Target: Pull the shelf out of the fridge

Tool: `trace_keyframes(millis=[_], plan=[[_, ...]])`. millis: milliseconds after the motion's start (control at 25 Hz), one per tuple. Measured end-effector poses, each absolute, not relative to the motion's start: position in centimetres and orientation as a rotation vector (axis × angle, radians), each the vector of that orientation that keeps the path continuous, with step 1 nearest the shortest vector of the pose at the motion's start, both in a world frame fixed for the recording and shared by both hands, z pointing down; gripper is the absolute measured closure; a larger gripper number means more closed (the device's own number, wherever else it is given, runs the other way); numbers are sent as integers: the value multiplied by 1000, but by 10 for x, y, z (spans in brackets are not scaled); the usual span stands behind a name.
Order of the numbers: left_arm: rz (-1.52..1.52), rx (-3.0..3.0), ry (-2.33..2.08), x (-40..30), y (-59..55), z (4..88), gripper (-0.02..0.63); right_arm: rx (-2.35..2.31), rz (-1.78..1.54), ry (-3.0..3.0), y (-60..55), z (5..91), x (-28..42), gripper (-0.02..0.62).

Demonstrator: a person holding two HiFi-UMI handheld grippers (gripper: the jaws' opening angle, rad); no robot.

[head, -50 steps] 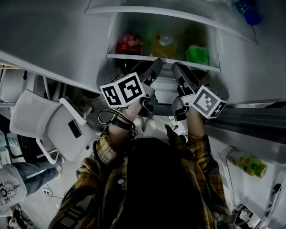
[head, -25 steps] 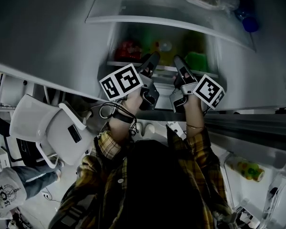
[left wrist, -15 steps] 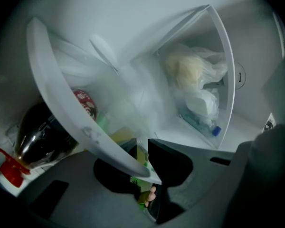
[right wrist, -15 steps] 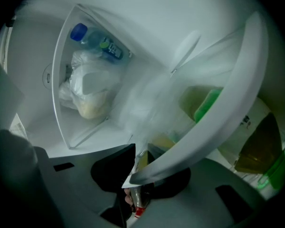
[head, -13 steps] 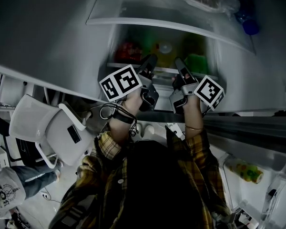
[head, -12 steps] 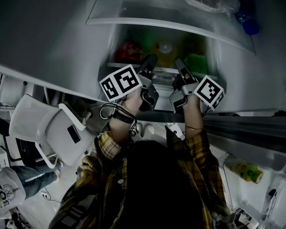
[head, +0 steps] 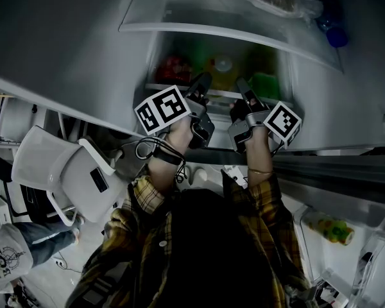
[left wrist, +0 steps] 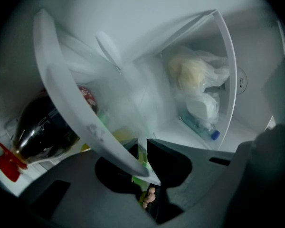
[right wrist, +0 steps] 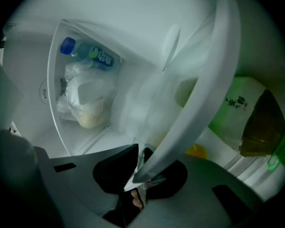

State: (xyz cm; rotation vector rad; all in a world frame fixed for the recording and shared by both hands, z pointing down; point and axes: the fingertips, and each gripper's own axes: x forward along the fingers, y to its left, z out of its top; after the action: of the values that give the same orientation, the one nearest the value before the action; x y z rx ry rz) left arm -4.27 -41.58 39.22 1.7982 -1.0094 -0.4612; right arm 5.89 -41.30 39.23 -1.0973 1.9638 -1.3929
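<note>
My jaws had just been closing, and both pairs now pinched the front edge of the shelf [head: 222, 95]. The left gripper [head: 202, 82] clamped the edge left of centre and the right gripper [head: 242, 86] clamped it right of centre, the white lip running between each pair of jaws. The shelf sat fully inside the fridge [head: 179, 18], at the far middle level, with bottles [head: 221, 64] standing on it. I judged the grasp made and the pull ready to start. Two seconds earlier both grippers had hung lower and nearer to me, jaws wide apart, just short of that edge.
</note>
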Motion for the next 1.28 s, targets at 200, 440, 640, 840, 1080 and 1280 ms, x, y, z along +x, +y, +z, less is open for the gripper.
trace_keyframes(millis=[200, 440, 640, 840, 1080, 1280], plan=[[-460, 1795, -1010, -43, -415, 393, 538, -1077, -1411, 1933, -412, 393, 58, 540], [-457, 1795, -1017, -43, -412, 392, 538, -1082, -1405, 1937, -409, 392, 58, 541], [-459, 1796, -1017, -44, -409, 391, 538, -1086, -1402, 1934, -405, 390, 57, 541], [-459, 1794, -1017, -44, -404, 391, 538, -1085, -1401, 1935, -400, 390, 57, 541], [-458, 1796, -1012, -45, -396, 391, 538, -1087, -1394, 1940, -392, 390, 56, 541], [-456, 1796, -1008, -46, -389, 391, 538, -1099, -1409, 1918, -384, 392, 56, 540]])
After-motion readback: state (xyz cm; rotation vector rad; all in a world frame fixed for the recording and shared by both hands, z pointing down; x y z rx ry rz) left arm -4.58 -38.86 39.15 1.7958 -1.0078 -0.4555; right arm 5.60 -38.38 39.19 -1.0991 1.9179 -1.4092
